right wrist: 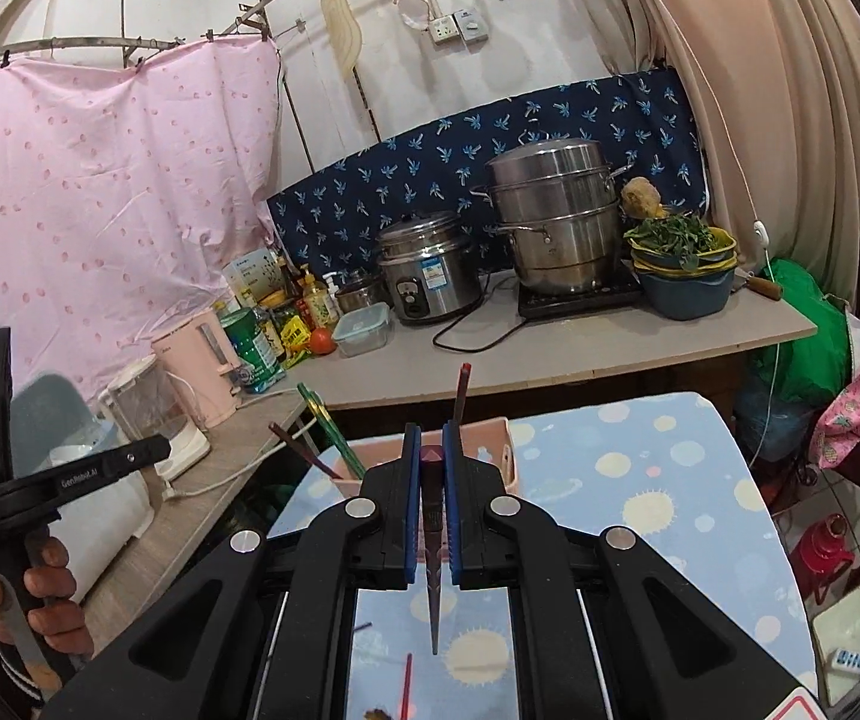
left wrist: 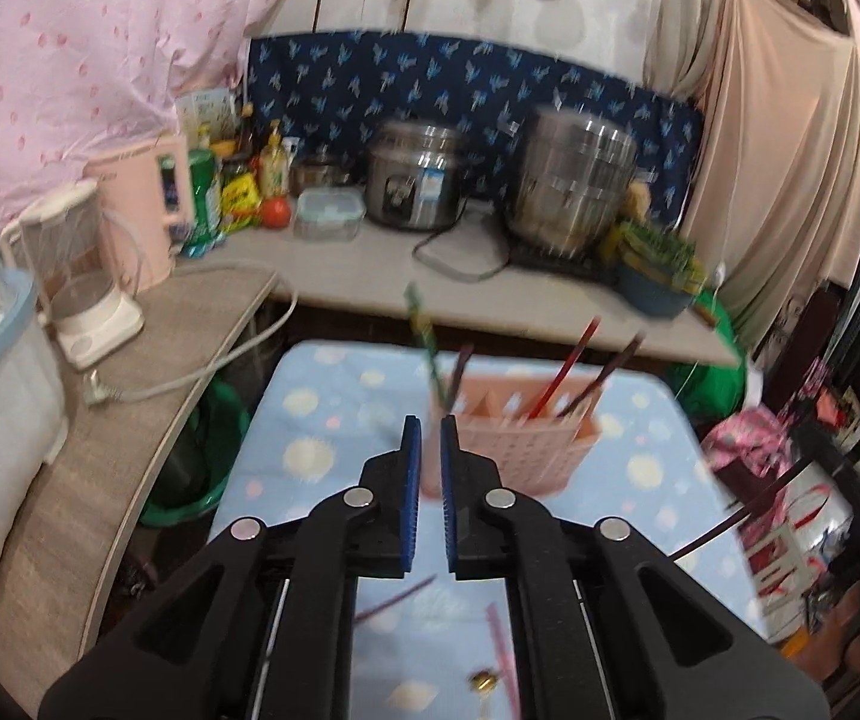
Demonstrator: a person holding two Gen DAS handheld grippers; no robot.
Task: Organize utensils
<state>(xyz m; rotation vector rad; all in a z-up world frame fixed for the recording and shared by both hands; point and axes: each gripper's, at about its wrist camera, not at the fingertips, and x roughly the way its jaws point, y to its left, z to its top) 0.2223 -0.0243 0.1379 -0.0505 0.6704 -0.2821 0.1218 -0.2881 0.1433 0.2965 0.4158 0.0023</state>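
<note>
The right hand-held gripper (right wrist: 430,450) clamps a dark chopstick (right wrist: 433,546) lengthwise, tip toward the camera.

blurred: pink holder (left wrist: 511,441) | hidden: its front wall, behind jaws

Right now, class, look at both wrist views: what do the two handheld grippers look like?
Both the left gripper and the right gripper have matte black plastic linkage arms, round silver pivot pins and ribbed blue pads. The left tool's handle carries small white lettering.

one pink utensil basket (left wrist: 514,438), two steel pots (right wrist: 556,216), one tomato (right wrist: 322,340)
</note>
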